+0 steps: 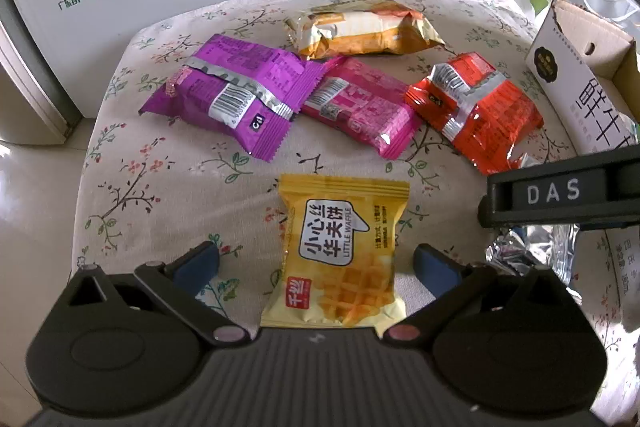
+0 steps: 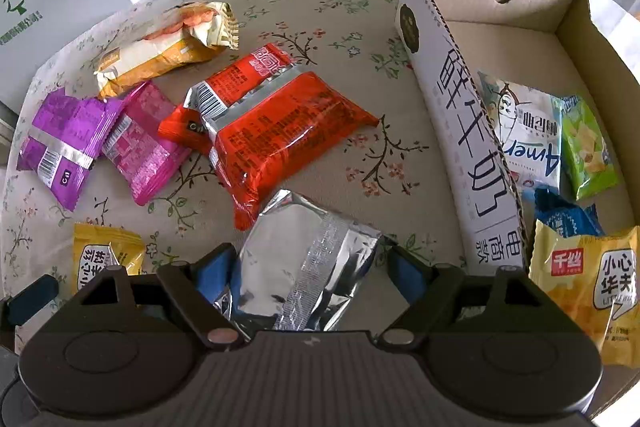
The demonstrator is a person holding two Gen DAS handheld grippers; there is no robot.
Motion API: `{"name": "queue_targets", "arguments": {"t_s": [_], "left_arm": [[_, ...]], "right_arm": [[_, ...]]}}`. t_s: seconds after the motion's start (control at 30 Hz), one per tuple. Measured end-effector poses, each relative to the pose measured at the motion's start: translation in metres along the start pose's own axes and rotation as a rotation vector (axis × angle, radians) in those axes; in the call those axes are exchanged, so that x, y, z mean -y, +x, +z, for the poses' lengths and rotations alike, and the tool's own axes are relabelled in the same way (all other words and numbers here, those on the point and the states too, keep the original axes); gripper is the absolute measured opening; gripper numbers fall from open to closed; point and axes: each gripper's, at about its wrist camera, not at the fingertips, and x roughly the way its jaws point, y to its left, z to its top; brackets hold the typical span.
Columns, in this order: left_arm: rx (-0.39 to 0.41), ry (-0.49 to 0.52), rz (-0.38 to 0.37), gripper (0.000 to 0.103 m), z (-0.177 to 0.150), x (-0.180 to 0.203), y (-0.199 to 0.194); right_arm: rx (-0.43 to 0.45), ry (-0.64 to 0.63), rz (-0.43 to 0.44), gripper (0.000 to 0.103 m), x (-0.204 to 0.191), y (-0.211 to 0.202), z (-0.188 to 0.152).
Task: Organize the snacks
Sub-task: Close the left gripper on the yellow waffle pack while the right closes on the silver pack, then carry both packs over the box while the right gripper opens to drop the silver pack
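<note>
The left claw [image 1: 316,267] stands open around a yellow waffle packet [image 1: 340,255]; the right claw [image 2: 310,277] stands open astride a silver packet [image 2: 304,259] on the flowered surface [image 2: 320,27].

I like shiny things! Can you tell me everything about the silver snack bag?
The silver snack bag looks like crinkly foil, plain and mirror-bright, with a ridged seam strip running down its back, so it lies face down. It rests on the flowered tablecloth, tilted, beside the cardboard box. Its upper corner sits right by the red packet; whether they touch is unclear. The right tongs straddle it: the left blue pad is at its edge, the right pad stands clear.
</note>
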Motion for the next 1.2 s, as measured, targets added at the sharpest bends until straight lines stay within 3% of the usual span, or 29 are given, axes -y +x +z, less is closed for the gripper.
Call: {"name": "queue_targets", "arguments": {"t_s": [0.3,0.4,0.47,0.53,0.6,1.2], "left_arm": [[-0.015,0.027,-0.017,0.098,0.002,0.001,-0.001],[-0.005,0.040,-0.019,0.086,0.001,0.003,-0.006],[0.009,0.059,-0.041,0.066,0.001,0.005,-0.011],[0.016,0.063,-0.056,0.055,0.001,0.006,-0.014],[0.023,0.060,-0.051,0.050,0.002,0.006,-0.015],[0.060,-0.079,-0.042,0.047,0.010,-0.017,-0.040]], "right_arm": [[0.003,-0.005,0.026,0.081,0.005,-0.003,0.000],[0.008,-0.002,0.033,0.075,0.008,-0.006,0.001],[0.011,-0.004,0.045,0.072,0.009,-0.009,0.001],[0.013,-0.004,0.054,0.071,0.011,-0.010,0.001],[0.015,-0.006,0.064,0.070,0.012,-0.012,0.001],[0.089,-0.005,0.195,0.070,0.026,-0.056,0.005]]}}
